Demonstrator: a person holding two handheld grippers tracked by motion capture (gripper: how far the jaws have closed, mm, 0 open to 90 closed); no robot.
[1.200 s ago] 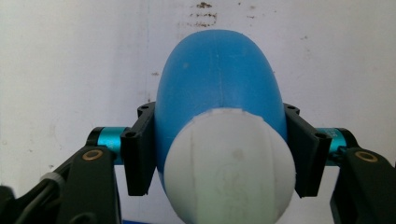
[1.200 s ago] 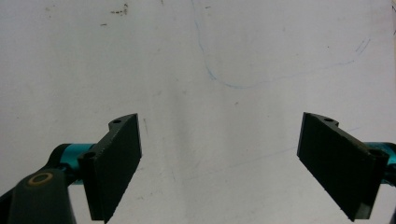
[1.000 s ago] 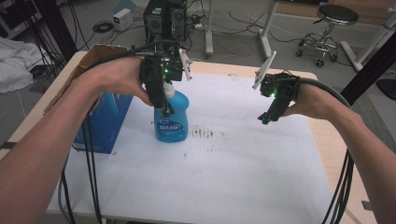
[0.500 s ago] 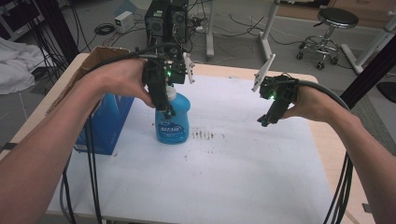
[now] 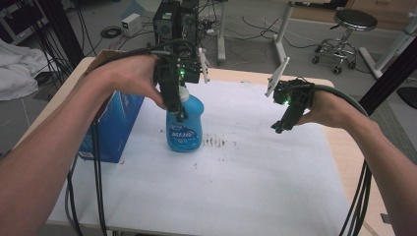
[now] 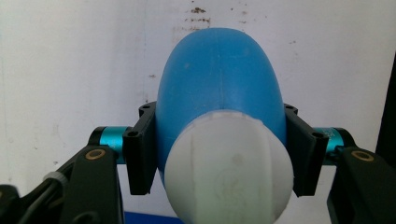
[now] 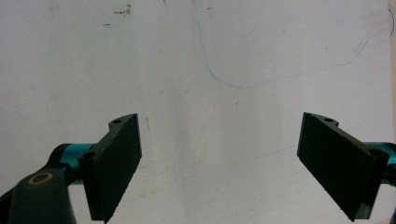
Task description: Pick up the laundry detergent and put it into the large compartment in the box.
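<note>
Near the left middle of the white table cover (image 5: 255, 187): blue bottle (image 5: 185, 125) standing upright, long axis vertical, white cap (image 6: 229, 168) uppermost, just beside a blue box (image 5: 115, 125) at the table's left edge. Left gripper (image 5: 178, 110) reaching down from above along that axis, jaws clamped on the bottle's upper body just under the cap, one black pad against each flank in the left gripper view. Bottle base apparently on the cover, though contact hard to confirm from above. Right gripper (image 5: 281, 127) well apart to the right, hanging over bare cover, jaws spread wide with nothing between them, as in the right gripper view (image 7: 219, 163). Scatter of dark specks (image 5: 216, 142) on the cover between the two grippers, just right of the bottle. Governing relation for any coming move: bottle directly below and within the left gripper, grip axis in line with bottle axis; left hand (image 5: 130, 76) the nearer by far, right hand (image 5: 329, 108) free and off to the side.
</note>
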